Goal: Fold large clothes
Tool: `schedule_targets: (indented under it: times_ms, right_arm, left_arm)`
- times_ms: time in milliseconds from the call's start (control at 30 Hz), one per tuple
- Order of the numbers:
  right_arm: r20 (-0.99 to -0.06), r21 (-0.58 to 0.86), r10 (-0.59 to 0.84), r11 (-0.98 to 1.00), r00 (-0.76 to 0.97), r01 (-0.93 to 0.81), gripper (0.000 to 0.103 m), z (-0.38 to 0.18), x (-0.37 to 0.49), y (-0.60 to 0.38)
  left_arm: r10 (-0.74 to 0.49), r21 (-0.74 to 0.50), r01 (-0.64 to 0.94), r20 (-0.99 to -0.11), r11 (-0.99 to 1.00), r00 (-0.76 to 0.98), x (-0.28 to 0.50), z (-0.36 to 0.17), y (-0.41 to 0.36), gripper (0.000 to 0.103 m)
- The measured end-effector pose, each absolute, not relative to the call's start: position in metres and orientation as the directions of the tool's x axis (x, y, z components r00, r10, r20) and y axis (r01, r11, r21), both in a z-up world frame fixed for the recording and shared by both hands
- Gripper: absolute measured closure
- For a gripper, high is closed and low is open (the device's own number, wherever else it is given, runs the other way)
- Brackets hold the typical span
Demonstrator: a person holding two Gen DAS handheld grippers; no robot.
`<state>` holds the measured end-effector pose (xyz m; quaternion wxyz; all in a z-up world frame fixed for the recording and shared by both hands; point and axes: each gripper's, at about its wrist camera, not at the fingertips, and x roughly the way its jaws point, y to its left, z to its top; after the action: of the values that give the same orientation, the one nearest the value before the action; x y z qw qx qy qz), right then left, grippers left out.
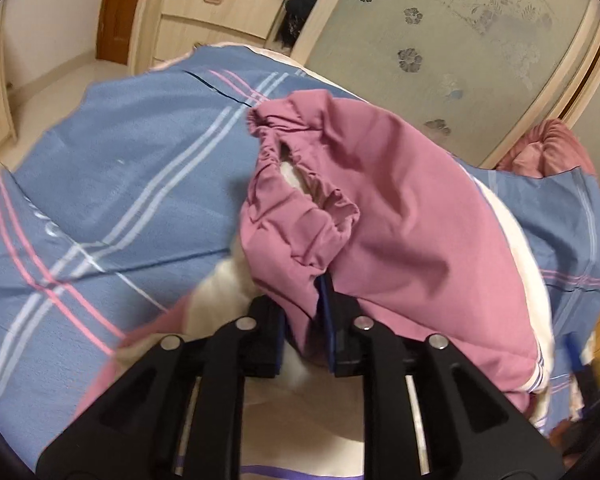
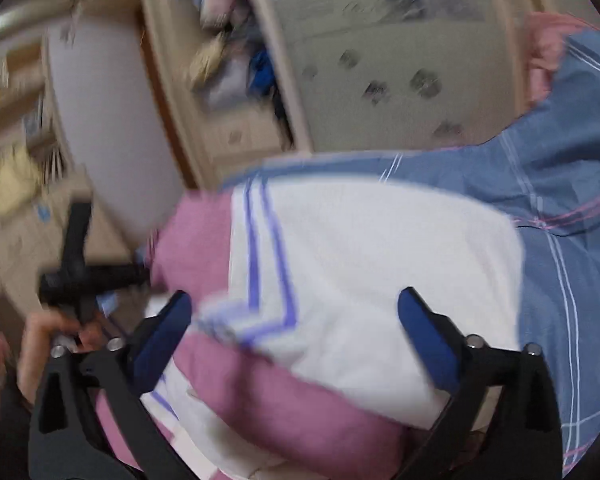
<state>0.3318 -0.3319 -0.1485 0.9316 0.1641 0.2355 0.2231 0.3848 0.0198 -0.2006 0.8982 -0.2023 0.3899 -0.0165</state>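
The left gripper [image 1: 304, 320] pinches a pink sleeve [image 1: 300, 224] fold at six o'clock. The right gripper [image 2: 296, 328] stands wide, holding nothing, above the pink-and-white jacket [image 2: 360, 264] on the blue plaid bed [image 1: 112, 168]. It looks padded, soft and light; grip hems or the elastic cuff [image 1: 300, 168].

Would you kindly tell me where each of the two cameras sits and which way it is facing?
Left wrist: on the left gripper, looking down along its fingers at the pink garment on the blue plaid sheet; pink cloth lies between the narrow fingers.
Right wrist: on the right gripper, fingers spread wide over the white panel; a hand holds the other gripper at left.
Shared: garment, sheet, flower-patterned wardrobe door.
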Motion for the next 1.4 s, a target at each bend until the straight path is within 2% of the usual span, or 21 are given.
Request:
schedule_targets:
  times_ms: [67,133,233,267,300,333,400,467,533,633,667,700,767,800,867,967,1033,1133,1200,1267,1400]
  right_arm:
    - [-0.269,0.597,0.546,0.741,0.793,-0.308,0.001,-0.152,0.332,-0.366]
    - [-0.240,0.724,0.489,0.665,0.839,-0.181,0.001,-0.167,0.336,-0.395]
    - [-0.341,0.689,0.366,0.724,0.866,-0.034,0.001,-0.199,0.352,-0.405]
    - [-0.408,0.668,0.342,0.744,0.847,0.021,0.001,-0.211,0.361,-0.403]
    - [-0.516,0.605,0.285,0.789,0.807,0.108,0.001,-0.223,0.371,-0.398]
    - [-0.569,0.550,0.243,0.823,0.786,0.144,0.001,-0.228,0.376,-0.392]
    - [-0.595,0.484,0.200,0.862,0.778,0.149,0.001,-0.228,0.377,-0.384]
    - [-0.590,0.484,0.200,0.863,0.782,0.144,0.001,-0.224,0.376,-0.382]
    - [-0.590,0.488,0.204,0.861,0.781,0.143,0.001,-0.225,0.376,-0.383]
    - [-0.590,0.475,0.214,0.872,0.779,0.121,0.001,-0.221,0.376,-0.378]
    - [-0.589,0.464,0.210,0.879,0.780,0.113,0.001,-0.219,0.375,-0.374]
    - [-0.590,0.449,0.205,0.887,0.781,0.106,0.001,-0.219,0.375,-0.371]
    - [-0.591,0.437,0.201,0.894,0.781,0.101,0.001,-0.215,0.377,-0.367]
    - [-0.588,0.443,0.205,0.891,0.782,0.099,0.001,-0.216,0.376,-0.368]
    - [-0.581,0.460,0.217,0.883,0.785,0.096,0.001,-0.216,0.377,-0.371]
    - [-0.585,0.446,0.218,0.891,0.781,0.086,0.001,-0.217,0.378,-0.369]
    - [-0.587,0.441,0.216,0.894,0.780,0.085,0.001,-0.217,0.377,-0.369]
    - [-0.583,0.453,0.222,0.887,0.781,0.086,0.001,-0.216,0.377,-0.371]
    - [-0.576,0.451,0.209,0.888,0.790,0.094,0.001,-0.212,0.376,-0.372]
    - [-0.529,0.442,0.164,0.891,0.832,0.106,0.001,-0.198,0.368,-0.373]
    - [-0.335,0.433,0.185,0.901,0.924,-0.024,0.001,-0.171,0.347,-0.363]
  left_arm:
    - [-0.177,-0.369,-0.136,-0.697,0.920,0.694,0.385,-0.200,0.024,0.080]
    - [-0.185,-0.375,-0.135,-0.699,0.917,0.691,0.384,-0.201,0.025,0.080]
    - [-0.172,-0.348,-0.135,-0.719,0.928,0.673,0.384,-0.200,0.023,0.078]
    - [-0.157,-0.327,-0.142,-0.735,0.934,0.659,0.382,-0.197,0.023,0.074]
    - [-0.139,-0.305,-0.149,-0.746,0.941,0.651,0.379,-0.193,0.023,0.067]
    - [-0.105,-0.270,-0.156,-0.747,0.950,0.656,0.372,-0.182,0.022,0.061]
    - [0.013,-0.175,-0.191,-0.705,0.966,0.709,0.353,-0.155,0.019,0.020]
    - [0.080,-0.144,-0.205,-0.600,0.968,0.796,0.325,-0.122,0.014,0.009]
    - [0.011,-0.200,-0.132,-0.512,0.971,0.859,0.304,-0.099,0.003,0.008]
    - [-0.215,-0.273,0.120,-0.350,0.954,0.912,0.293,-0.090,-0.034,0.004]
    - [-0.287,-0.268,0.204,-0.323,0.942,0.902,0.297,-0.095,-0.053,0.003]
    - [-0.336,-0.253,0.261,-0.324,0.932,0.884,0.303,-0.102,-0.069,0.003]
    - [-0.397,-0.164,0.362,-0.417,0.918,0.818,0.325,-0.134,-0.118,0.003]
    - [-0.353,-0.101,0.352,-0.499,0.931,0.792,0.339,-0.155,-0.139,0.003]
    - [-0.241,0.000,0.295,-0.580,0.955,0.779,0.356,-0.185,-0.154,0.004]
    - [-0.174,0.041,0.244,-0.588,0.969,0.790,0.367,-0.197,-0.140,0.003]
    - [-0.065,0.057,0.120,-0.574,0.991,0.816,0.371,-0.192,-0.115,0.003]
    - [0.012,0.004,-0.012,-0.601,1.000,0.799,0.381,-0.194,-0.068,0.002]
    - [-0.049,-0.114,-0.027,-0.617,0.993,0.785,0.387,-0.197,-0.041,0.002]
    - [-0.064,-0.134,-0.024,-0.615,0.991,0.786,0.388,-0.200,-0.038,0.002]
    - [0.033,0.018,-0.028,-0.592,0.999,0.805,0.382,-0.200,-0.061,0.002]
